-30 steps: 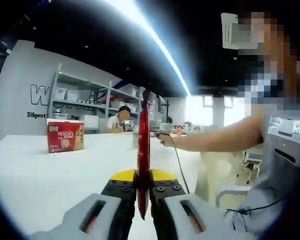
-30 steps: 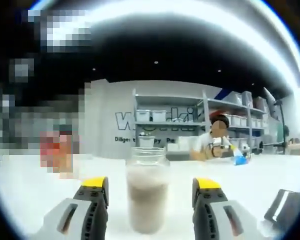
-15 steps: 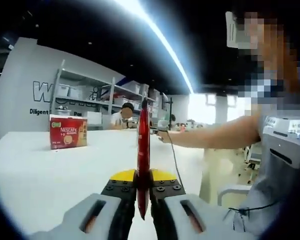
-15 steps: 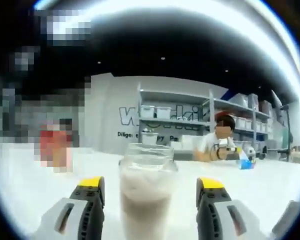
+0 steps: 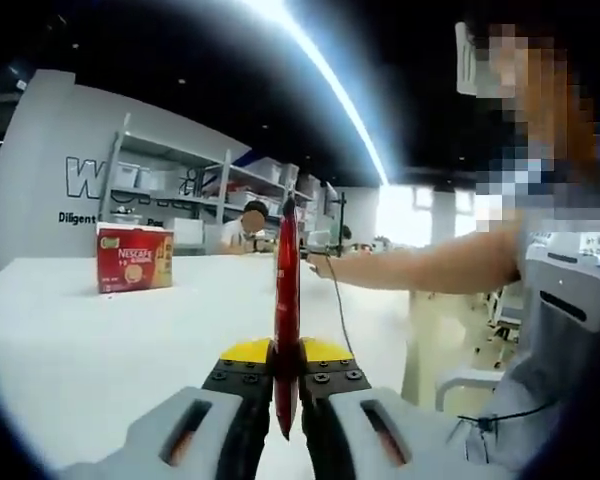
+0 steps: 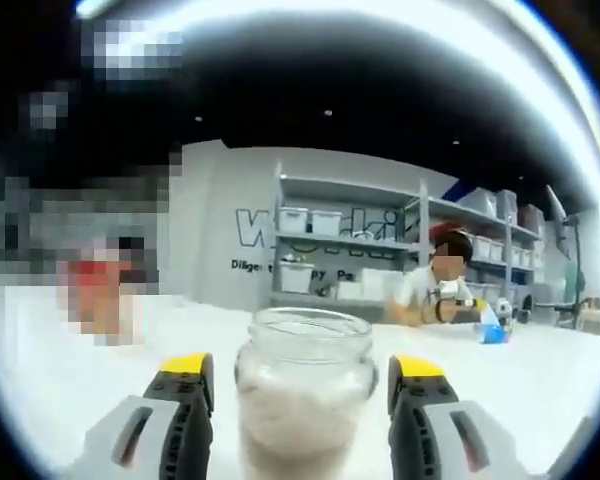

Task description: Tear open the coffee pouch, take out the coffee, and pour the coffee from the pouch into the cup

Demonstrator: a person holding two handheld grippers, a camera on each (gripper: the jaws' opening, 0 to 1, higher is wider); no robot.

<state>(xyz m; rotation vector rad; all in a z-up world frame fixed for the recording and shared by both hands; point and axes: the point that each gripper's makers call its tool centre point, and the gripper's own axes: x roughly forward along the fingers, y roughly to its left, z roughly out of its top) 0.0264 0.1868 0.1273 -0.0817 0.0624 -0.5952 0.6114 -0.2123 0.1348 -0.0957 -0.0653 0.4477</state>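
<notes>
The jar has neared, between the parted jaws.

Readable text, as seen from my two grippers:

- Red box on the white table, left gripper view: brand "NESCAFÉ"; smaller print under it illegible to me.
- Grey wall behind the shelving: large letter "W", the rest hidden; beneath it "Diligent".
- Same wall lettering, right gripper view: large "W", beneath it "Dilige", remainder hidden.

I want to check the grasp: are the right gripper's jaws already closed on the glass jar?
No, the right gripper is open, and the glass jar stands between its jaws with a gap on each side.
</notes>
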